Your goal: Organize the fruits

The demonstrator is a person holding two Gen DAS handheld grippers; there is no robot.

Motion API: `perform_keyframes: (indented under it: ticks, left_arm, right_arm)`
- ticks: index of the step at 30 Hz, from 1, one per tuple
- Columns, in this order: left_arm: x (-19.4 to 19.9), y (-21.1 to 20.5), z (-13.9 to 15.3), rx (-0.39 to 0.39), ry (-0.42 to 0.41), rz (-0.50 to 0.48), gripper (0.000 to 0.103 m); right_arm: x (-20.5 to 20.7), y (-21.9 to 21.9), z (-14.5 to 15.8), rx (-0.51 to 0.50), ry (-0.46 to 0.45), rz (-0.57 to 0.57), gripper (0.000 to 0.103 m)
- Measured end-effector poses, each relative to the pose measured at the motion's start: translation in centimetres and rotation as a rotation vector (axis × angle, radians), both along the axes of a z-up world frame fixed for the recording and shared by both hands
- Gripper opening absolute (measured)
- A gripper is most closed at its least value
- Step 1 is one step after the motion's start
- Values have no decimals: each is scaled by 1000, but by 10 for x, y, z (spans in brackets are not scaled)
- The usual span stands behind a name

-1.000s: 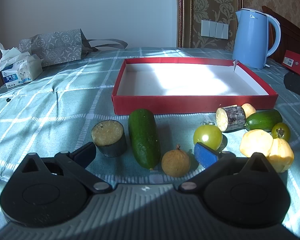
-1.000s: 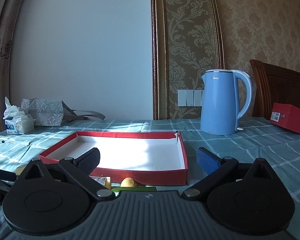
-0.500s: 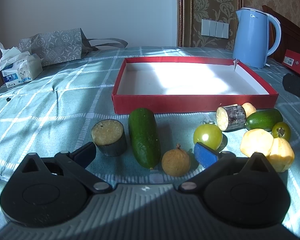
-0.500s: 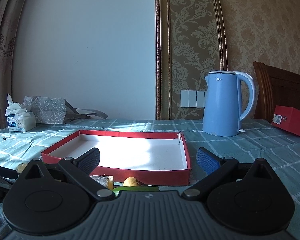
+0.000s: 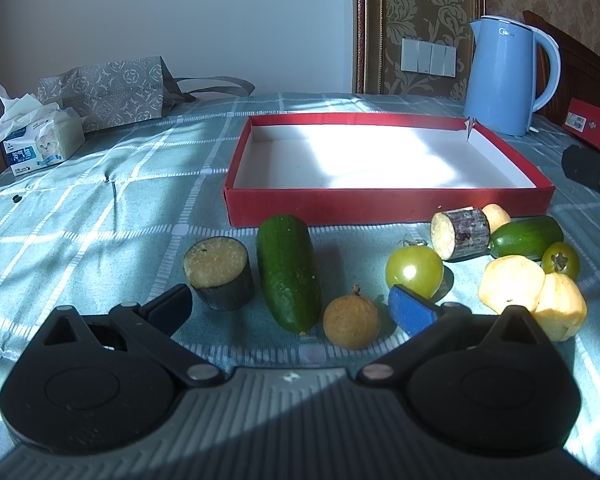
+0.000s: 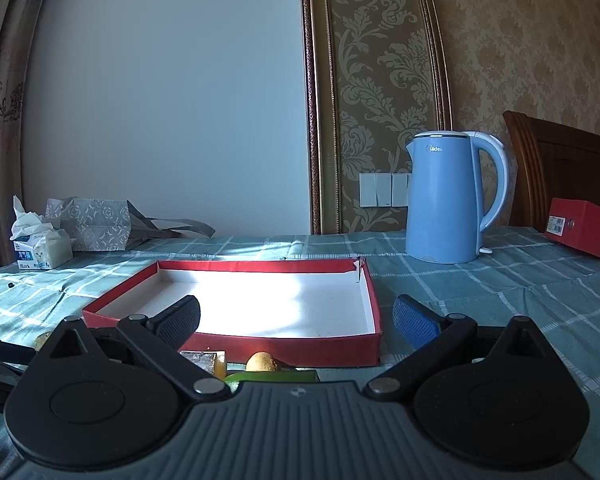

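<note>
Ahead of the left claw (image 5: 290, 306), jaws apart and empty, the fruits (image 5: 288, 272) haven't moved and the red tray (image 5: 388, 204) beyond is bare; right claw (image 6: 296, 320), also apart, has lifted slightly: nothing sorted.

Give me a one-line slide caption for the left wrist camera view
Open left gripper hovering over a cucumber, green tomato and other produce lined up before an empty red tray on a checked tablecloth.
</note>
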State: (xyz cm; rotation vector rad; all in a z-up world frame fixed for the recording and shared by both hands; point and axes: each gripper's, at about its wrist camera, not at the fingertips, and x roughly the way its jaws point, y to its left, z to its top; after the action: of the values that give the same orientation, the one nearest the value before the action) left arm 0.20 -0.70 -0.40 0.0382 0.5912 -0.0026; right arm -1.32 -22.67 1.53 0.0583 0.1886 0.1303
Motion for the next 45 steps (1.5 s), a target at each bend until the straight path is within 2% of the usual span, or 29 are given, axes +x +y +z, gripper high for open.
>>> perform_keyframes:
  ticks: [7,12,15,18,22,28,31,33,34,37,39,45]
  left_arm:
    - [-22,23,0,-33,14,-9,103]
    - [-33,33,1,13,-1,-2,103]
    - [-34,33,1,10,2,-16,103]
    - [-34,31,3,-33,9,-40,103]
    - [-34,28,5,-25,0,-68,103]
    - [-22,45,18,-32,-23,-110,103]
    - [-14,58,22,4,-48,-226,103]
    - [-11,67,24,35,-61,-234,103]
    - [-10,74,25,36,-58,-267,103]
    - [-7,91,26,12,-51,-292,103]
    - [-5,98,24,25,-56,-304,103]
    - [17,97,8,96,18,-331,103]
  right_arm:
    - [0,0,0,7,5,4,103]
    - [0,0,0,10,5,12,103]
    - [1,0,0,8,11,10,103]
    - [1,-1,0,13,12,9,103]
    - [2,-1,0,19,19,11,103]
    - [1,-2,1,28,20,27,103]
    - [2,-1,0,29,25,30,103]
    - [2,-1,0,31,30,33,103]
    - [2,-1,0,32,31,33,103]
    - [3,-1,0,35,32,33,103]
    - [4,0,0,37,39,36,103]
    - [6,0,-1,31,49,32,103]
